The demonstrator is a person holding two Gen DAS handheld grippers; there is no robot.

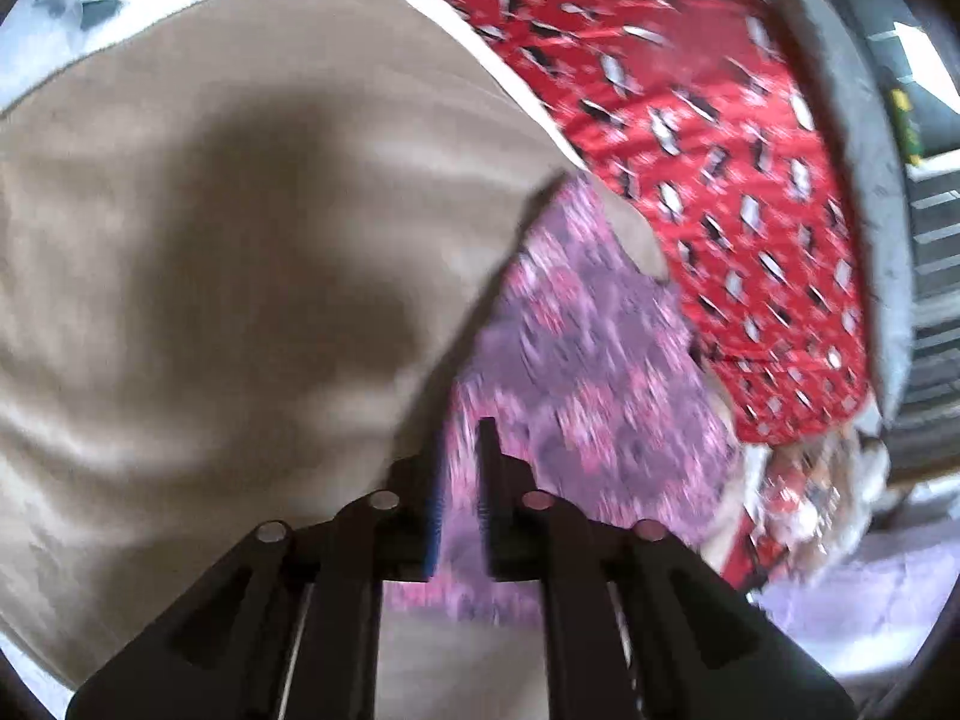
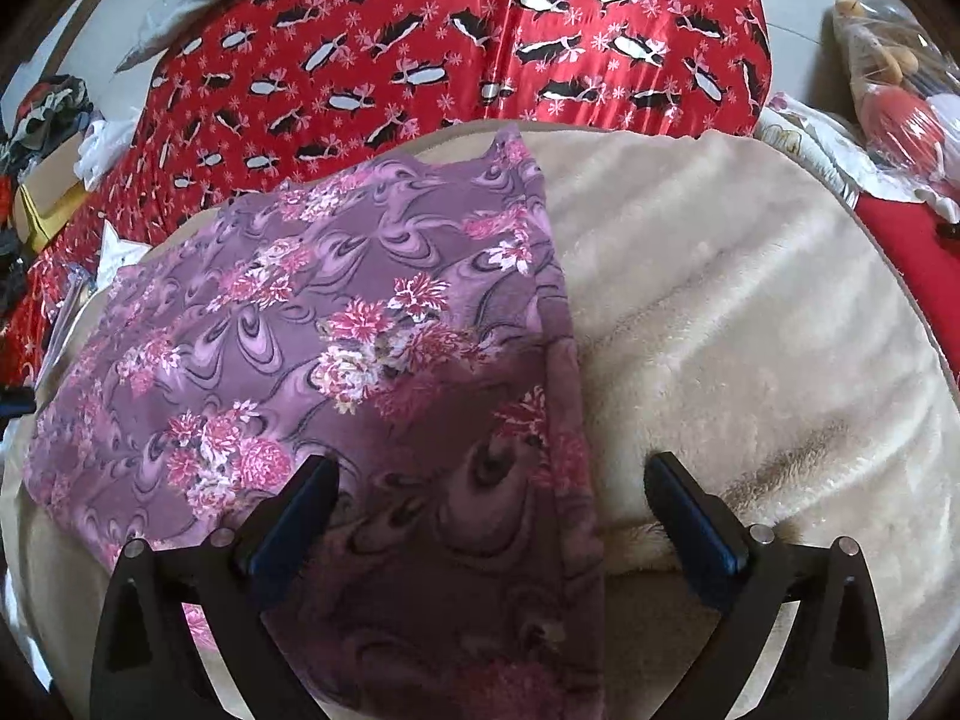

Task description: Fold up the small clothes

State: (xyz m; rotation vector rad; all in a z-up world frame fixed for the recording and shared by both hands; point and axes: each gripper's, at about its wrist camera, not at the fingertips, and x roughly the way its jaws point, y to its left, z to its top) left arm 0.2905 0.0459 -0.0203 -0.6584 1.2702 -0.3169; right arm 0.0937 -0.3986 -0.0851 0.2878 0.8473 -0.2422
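Note:
A purple cloth with pink flowers (image 2: 360, 330) lies folded flat on a beige fleece blanket (image 2: 750, 330). Its straight right edge runs down the middle of the right wrist view. My right gripper (image 2: 492, 462) hovers wide open over the cloth's near right edge, one finger above the cloth and the other above the blanket. The left wrist view is blurred: the same purple cloth (image 1: 588, 348) lies beside the blanket (image 1: 210, 240). My left gripper (image 1: 463, 429) stands just over the cloth's edge, jaws a narrow gap apart, and the cloth shows through that gap.
A red satin sheet with black-and-white penguins (image 2: 480, 30) spreads behind the blanket and reappears as the red sheet (image 1: 690, 90). A plastic bag of toys (image 2: 900, 60) sits at the far right. Mixed clutter (image 2: 48, 120) piles up at the far left.

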